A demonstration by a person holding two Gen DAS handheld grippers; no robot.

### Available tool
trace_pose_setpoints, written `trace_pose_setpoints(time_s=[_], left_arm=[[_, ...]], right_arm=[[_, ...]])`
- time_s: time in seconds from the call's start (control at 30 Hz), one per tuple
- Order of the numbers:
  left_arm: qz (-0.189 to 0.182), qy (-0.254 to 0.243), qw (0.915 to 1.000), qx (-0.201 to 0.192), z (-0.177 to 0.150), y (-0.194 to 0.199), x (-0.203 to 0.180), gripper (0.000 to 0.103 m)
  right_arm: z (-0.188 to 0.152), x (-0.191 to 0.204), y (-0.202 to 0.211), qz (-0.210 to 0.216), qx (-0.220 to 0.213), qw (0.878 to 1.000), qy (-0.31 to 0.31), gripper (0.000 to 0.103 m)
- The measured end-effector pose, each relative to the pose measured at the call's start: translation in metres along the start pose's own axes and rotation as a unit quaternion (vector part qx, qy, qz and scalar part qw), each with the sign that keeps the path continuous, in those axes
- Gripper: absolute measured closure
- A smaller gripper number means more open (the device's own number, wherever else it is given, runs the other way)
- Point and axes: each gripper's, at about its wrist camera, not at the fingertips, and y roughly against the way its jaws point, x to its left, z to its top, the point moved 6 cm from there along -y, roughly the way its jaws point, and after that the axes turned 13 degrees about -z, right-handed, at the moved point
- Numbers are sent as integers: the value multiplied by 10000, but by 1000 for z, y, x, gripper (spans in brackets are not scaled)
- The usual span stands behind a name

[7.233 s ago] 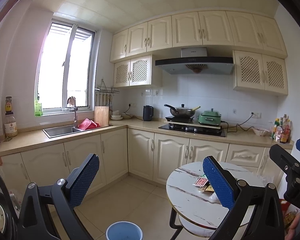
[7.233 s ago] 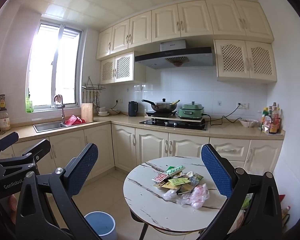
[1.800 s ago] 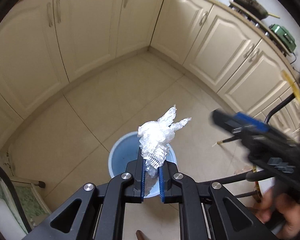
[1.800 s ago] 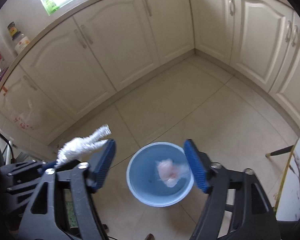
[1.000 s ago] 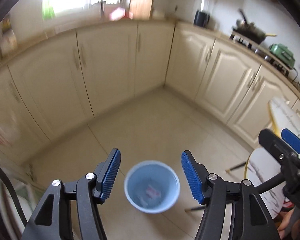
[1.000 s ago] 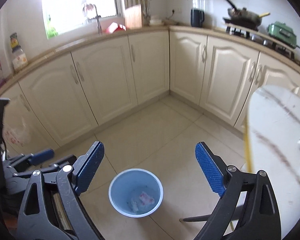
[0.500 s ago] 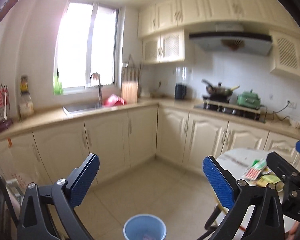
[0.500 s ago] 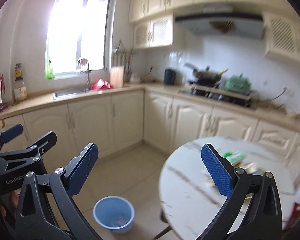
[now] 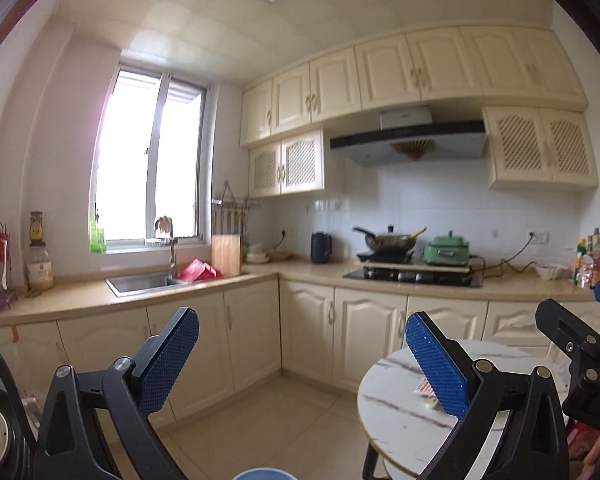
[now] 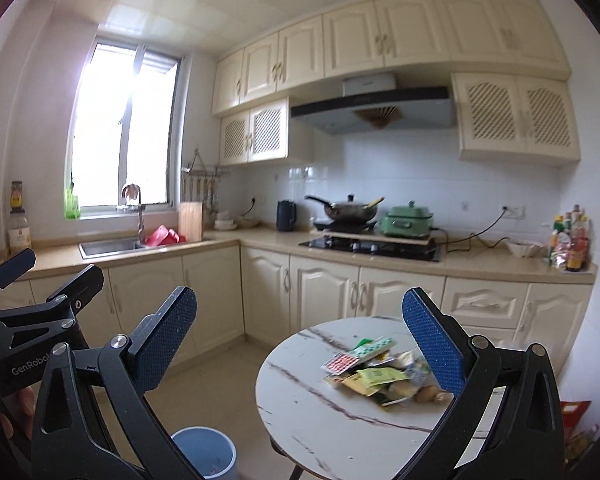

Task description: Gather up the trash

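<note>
Both grippers point level into the kitchen with their blue-padded fingers spread wide and nothing between them: the left gripper (image 9: 302, 354) and the right gripper (image 10: 300, 334). Between the right gripper's fingers, farther off, a heap of wrappers and packets (image 10: 374, 372) lies on the round marble-patterned table (image 10: 320, 412). The blue trash bin (image 10: 206, 454) stands on the tiled floor just left of the table, below the cream cabinets (image 10: 324, 292).
</note>
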Motion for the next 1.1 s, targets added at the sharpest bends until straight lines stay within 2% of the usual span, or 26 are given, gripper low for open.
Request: trace_pose_setpoints(time_s=[0.1,0.27,0.57,0.83,1.0,1.1], left_arm=[[-105,-67,9998,-141,-21,12,-20,1],[-265,-98,9993,-253,-45,38,-32,1],[-384,-135,9990,-210,-47,44,-31,1],[-462,-119,9988,-79,-16,4,-31,1],[-513,-64,9983,278,-17,-43,-32,1],[-536,-47,9965,635,-31,-77,-37,1]], right_arm=[[9,-14,15,-111,-148,9998,-37,0],[21,-33,31,-282,-274,9992,-111,0],[23,-53,37,-481,-287,9982,-198,0],[12,-74,22,-679,-121,9972,-280,0],[-6,-91,-4,-861,188,9956,-315,0],[-23,-105,-26,-1025,461,9930,-361,0]])
